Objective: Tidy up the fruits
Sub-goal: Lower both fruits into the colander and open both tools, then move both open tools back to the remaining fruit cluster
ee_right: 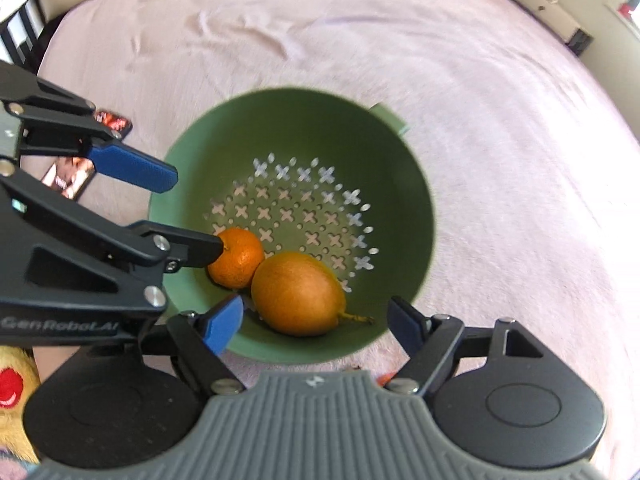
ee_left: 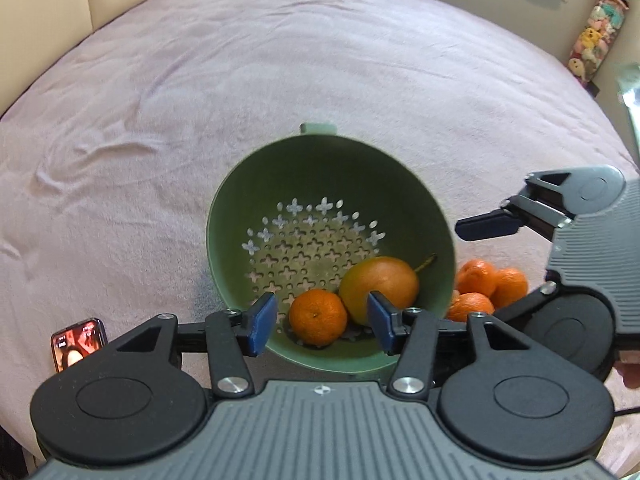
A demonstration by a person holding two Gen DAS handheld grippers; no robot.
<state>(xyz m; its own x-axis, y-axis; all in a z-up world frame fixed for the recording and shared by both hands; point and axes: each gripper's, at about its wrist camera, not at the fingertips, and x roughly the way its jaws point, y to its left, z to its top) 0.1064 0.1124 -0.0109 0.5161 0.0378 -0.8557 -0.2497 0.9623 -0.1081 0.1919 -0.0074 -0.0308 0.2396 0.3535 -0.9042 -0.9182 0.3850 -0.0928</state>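
Note:
A green perforated colander (ee_left: 240,216) (ee_right: 392,184) sits on the pink bedspread. Inside it lie a small mandarin (ee_left: 318,316) (ee_right: 237,258) and a larger orange-yellow pear-shaped fruit with a stem (ee_left: 380,280) (ee_right: 298,294). My left gripper (ee_left: 322,322) is open and empty above the colander's near rim, straddling both fruits; it also shows in the right wrist view (ee_right: 186,212). My right gripper (ee_right: 316,326) is open and empty over the near rim; one of its fingers (ee_left: 488,225) shows in the left wrist view. Three more mandarins (ee_left: 486,284) lie on the bed right of the colander.
The pink bedspread (ee_left: 200,100) spreads wide beyond the colander. A phone with a lit screen (ee_left: 76,344) (ee_right: 68,178) lies to the left. Stuffed toys (ee_left: 596,24) hang at the far right wall. A yellow plush toy (ee_right: 12,392) is at the near left.

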